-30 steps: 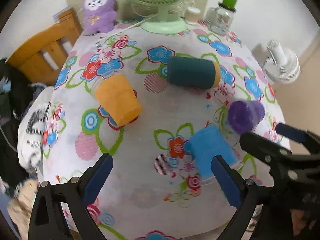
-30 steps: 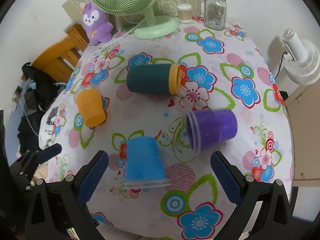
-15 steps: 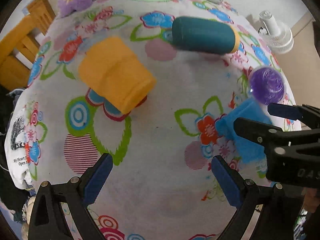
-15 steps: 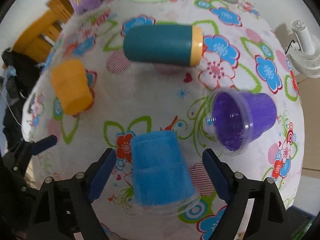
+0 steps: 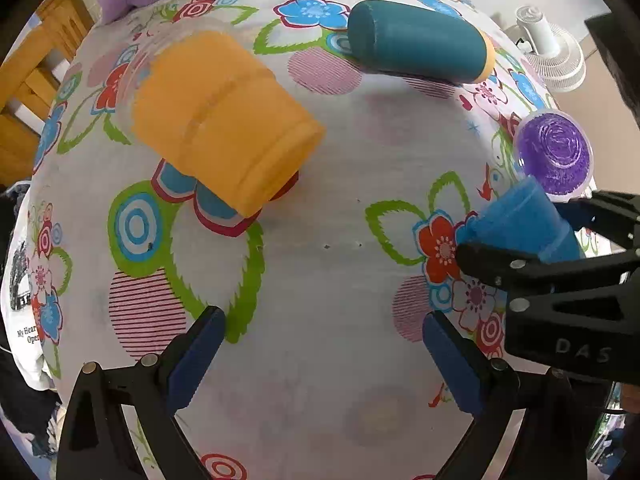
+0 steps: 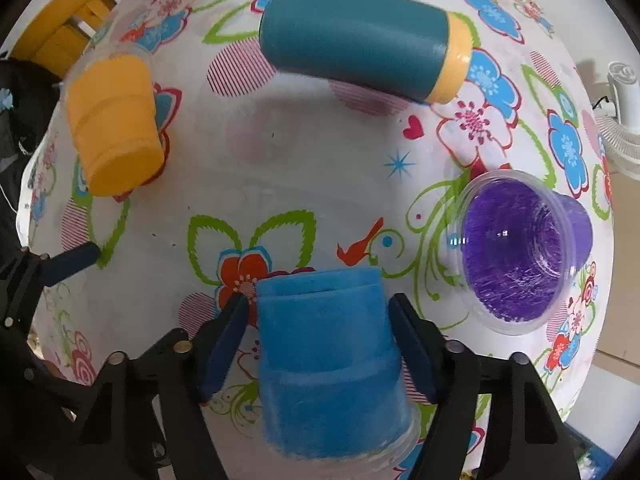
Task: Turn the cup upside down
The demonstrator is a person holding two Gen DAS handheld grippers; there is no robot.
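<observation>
A blue cup [image 6: 328,360] lies on its side on the flowered tablecloth, base pointing away. My right gripper [image 6: 316,320] has its two blue pads on either side of the cup, closed in against its walls. The cup [image 5: 520,228] and the right gripper [image 5: 560,280] also show at the right of the left wrist view. My left gripper [image 5: 320,352] is open and empty above bare cloth. An orange cup [image 5: 224,120] lies on its side ahead of it, also in the right wrist view [image 6: 116,128].
A purple cup [image 6: 520,248] lies on its side right of the blue one, mouth toward the camera. A teal tumbler with a yellow rim [image 6: 360,48] lies further back. A white fan [image 5: 552,60] stands off the table's right edge. A wooden chair [image 5: 24,80] is at the left.
Both grippers have moved forward and down to the table. The right gripper's pads have narrowed around the blue cup, which was lying free between them before.
</observation>
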